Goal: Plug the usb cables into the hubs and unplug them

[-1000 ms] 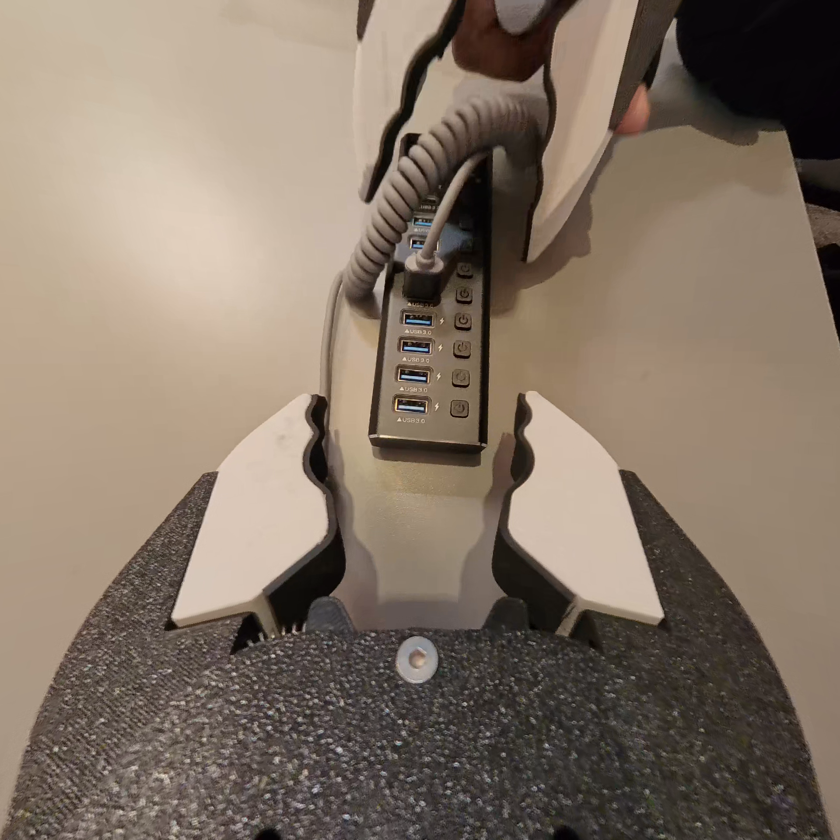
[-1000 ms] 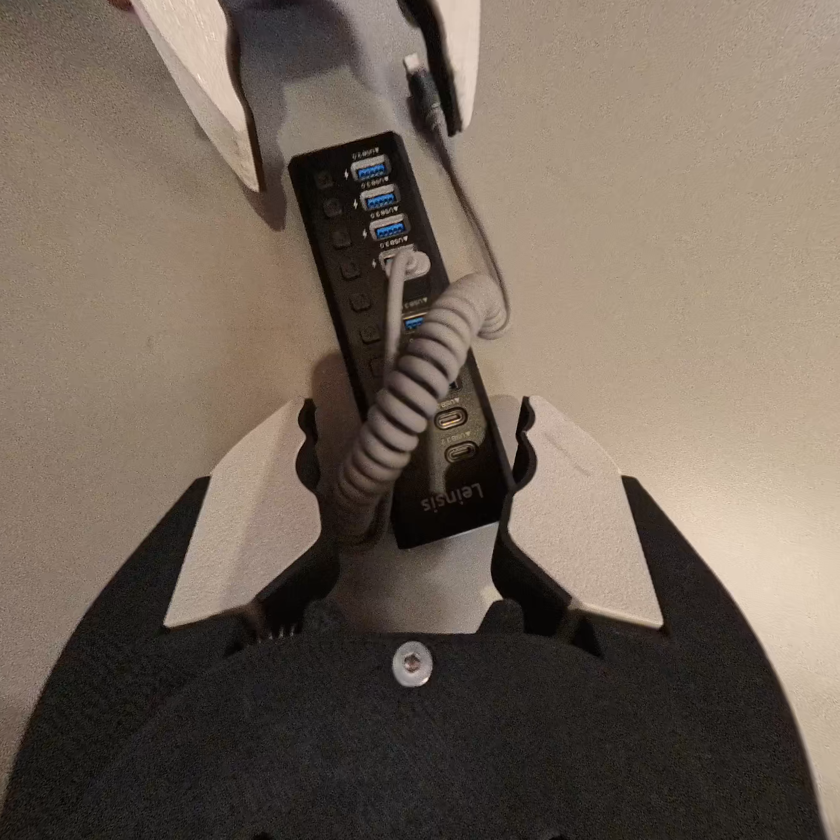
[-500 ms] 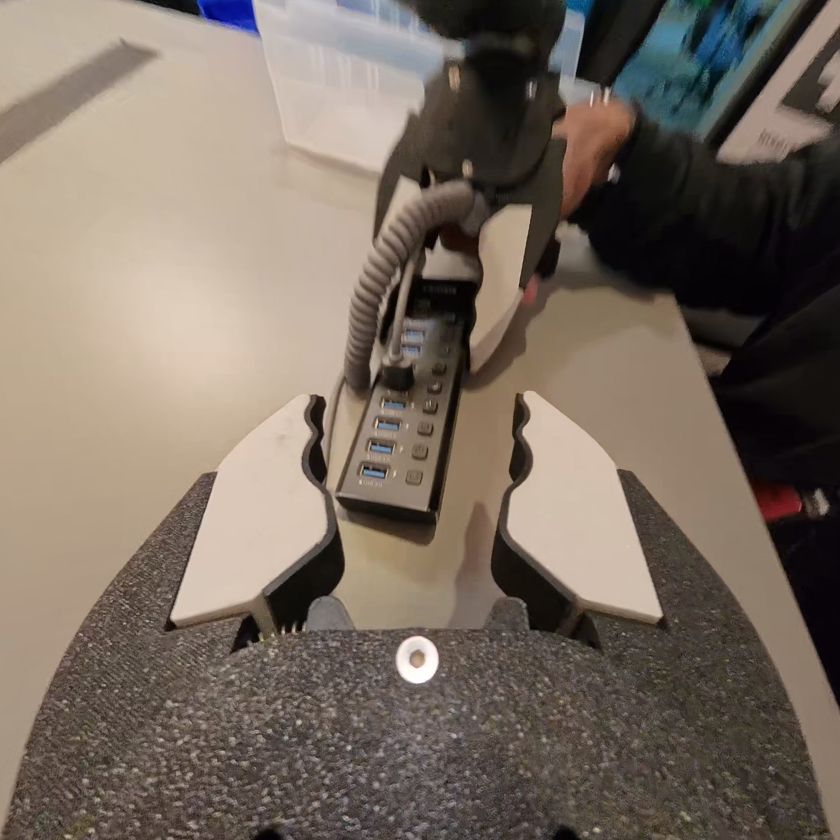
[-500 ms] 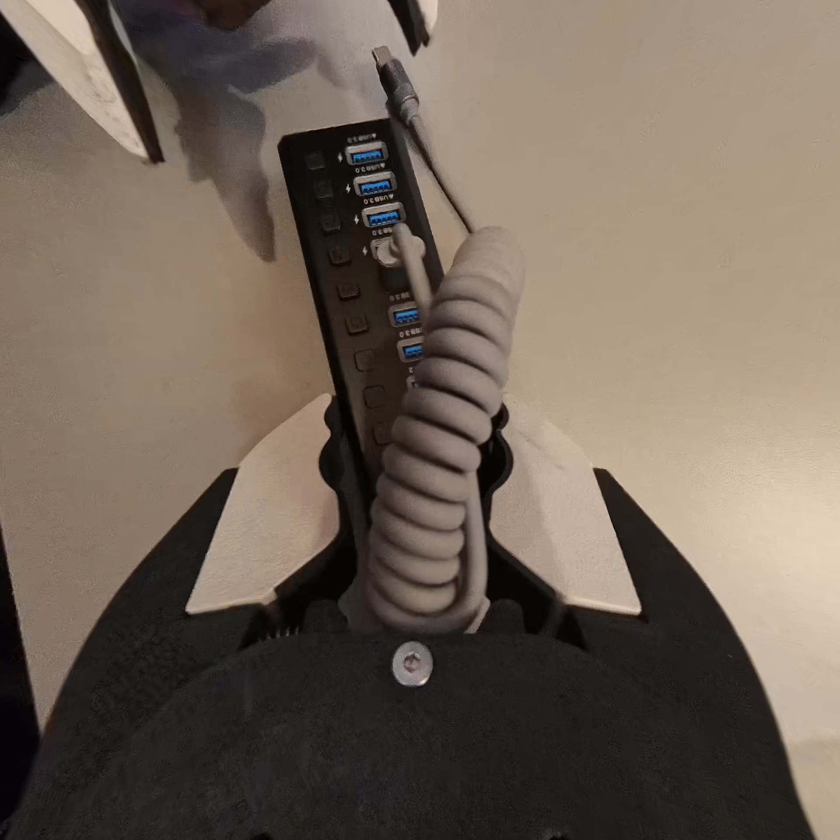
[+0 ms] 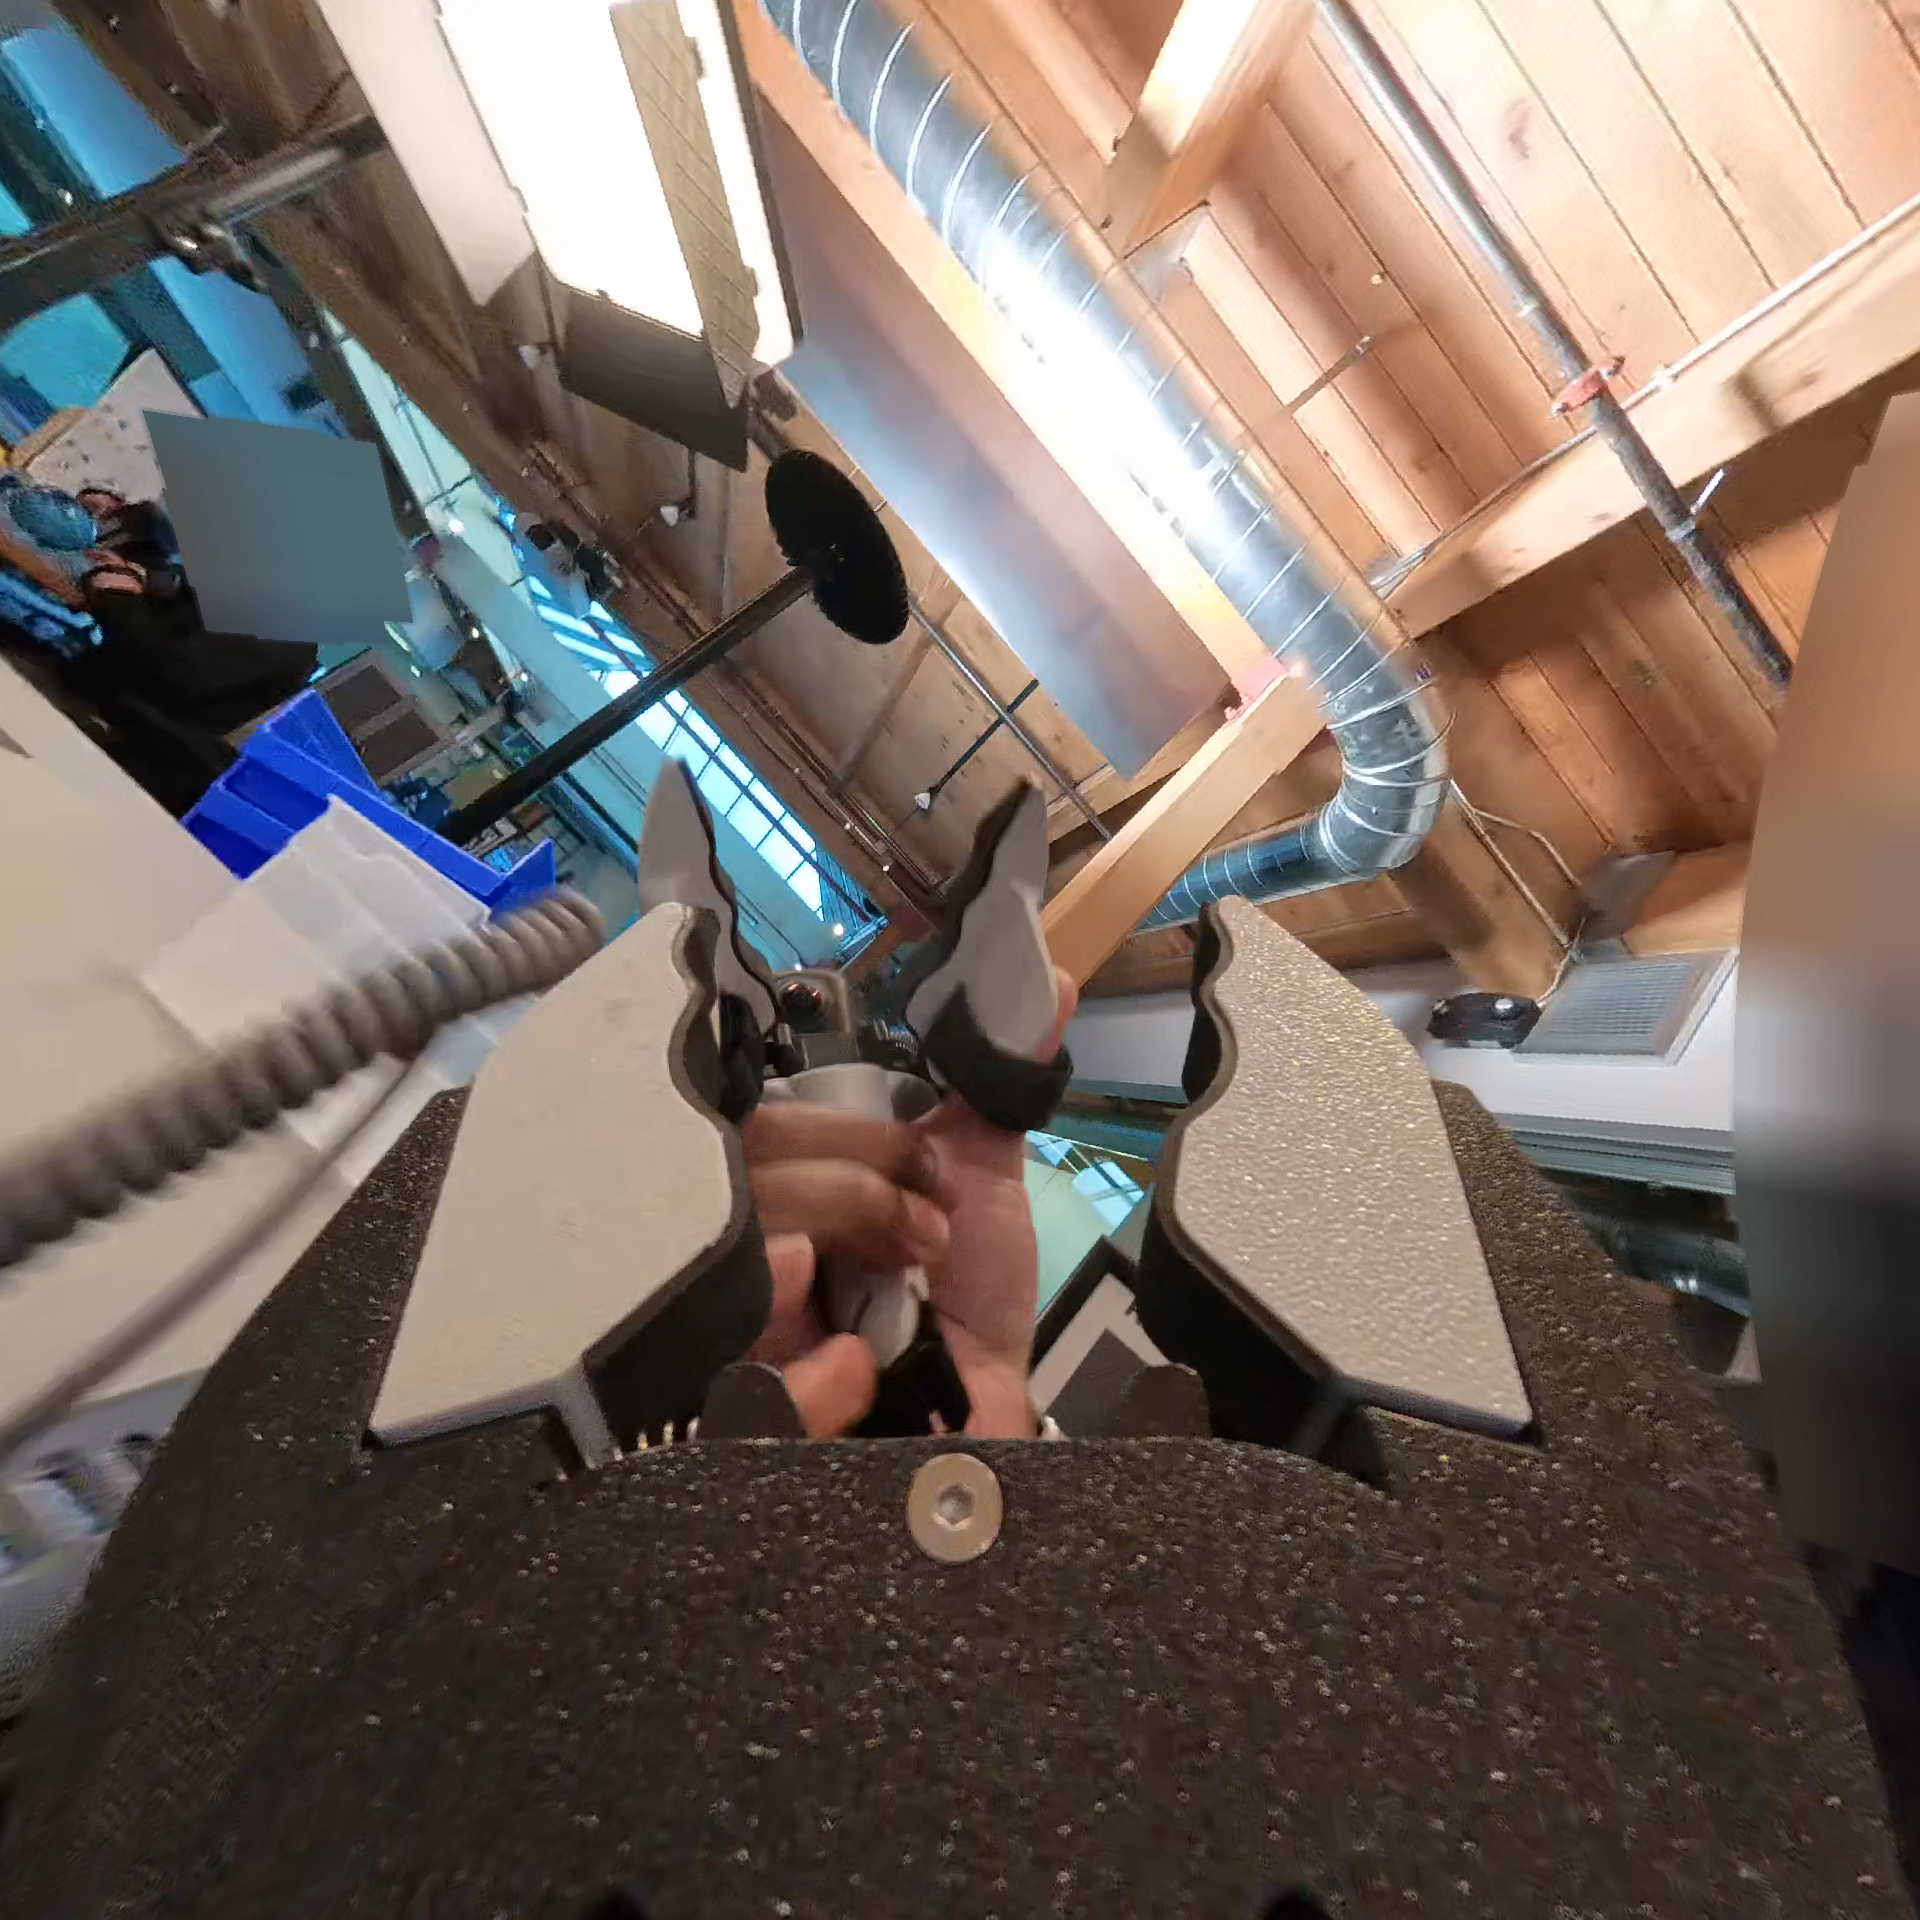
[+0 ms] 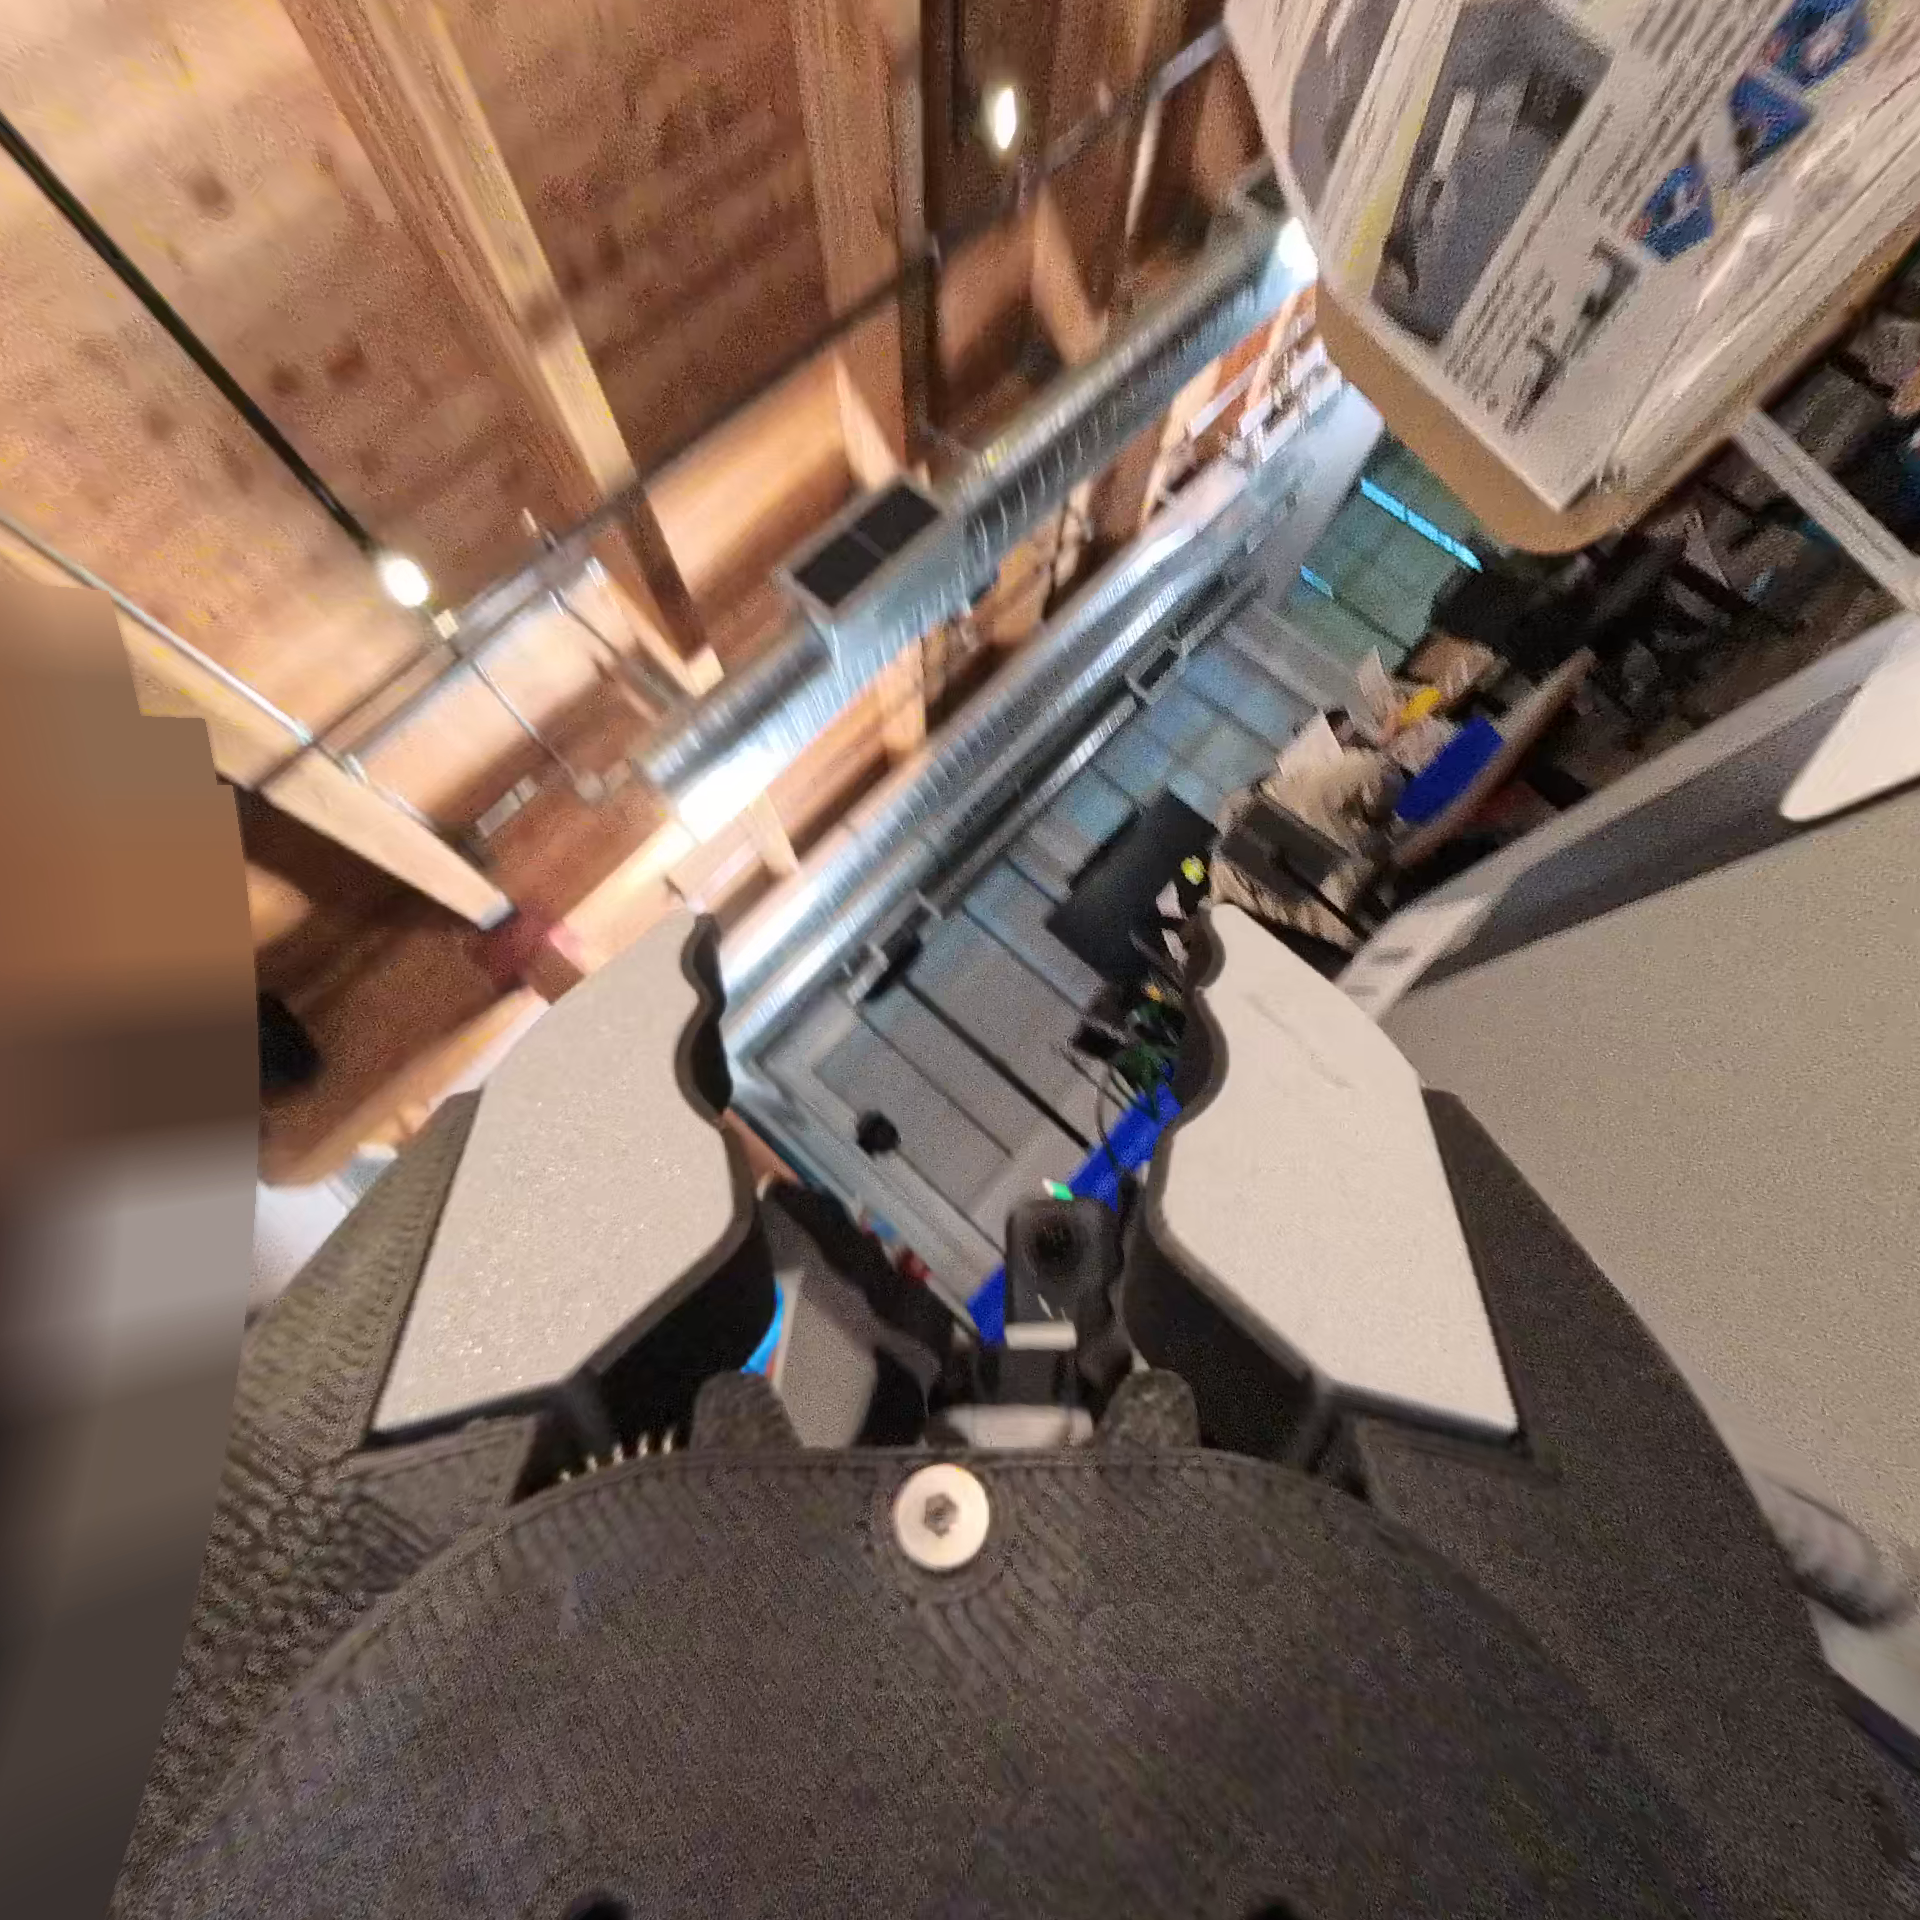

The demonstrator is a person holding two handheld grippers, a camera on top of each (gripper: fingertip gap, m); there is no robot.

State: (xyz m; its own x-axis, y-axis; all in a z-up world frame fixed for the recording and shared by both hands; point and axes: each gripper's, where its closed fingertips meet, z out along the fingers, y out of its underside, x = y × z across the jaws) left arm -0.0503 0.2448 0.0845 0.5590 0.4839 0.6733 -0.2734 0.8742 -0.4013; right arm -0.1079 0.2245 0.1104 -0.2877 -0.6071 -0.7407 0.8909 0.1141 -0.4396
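Both my cameras point up at the wooden ceiling, so I take the coiled grey cable (image 5: 281, 1049) as my landmark. It runs blurred across the left of the left wrist view, out of frame at the lower left, and is the only piece of the task's things I can see. The hub shows in neither view; I cannot say where it sits.

My left gripper (image 5: 951, 1049) has its fingers spread apart with nothing between them. Just right of the cable's upper end, through that gap, I see the other gripper with its fingers also apart, gripped by a bare hand (image 5: 883, 1226). In the right wrist view, the right gripper (image 6: 961, 1039) is likewise spread and empty.

The risk, as I judge it, lies in the cable. If one end is plugged in, a raised tool dragging its coils could yank the plug out at an angle or tug the hub off the table. Coming back down blind, I could also land a finger on the coil.

As for writing, a printed poster (image 6: 1579, 208) sits at the upper right of the right wrist view, probably a text-and-picture sheet, too smeared to read. No brand is legible.
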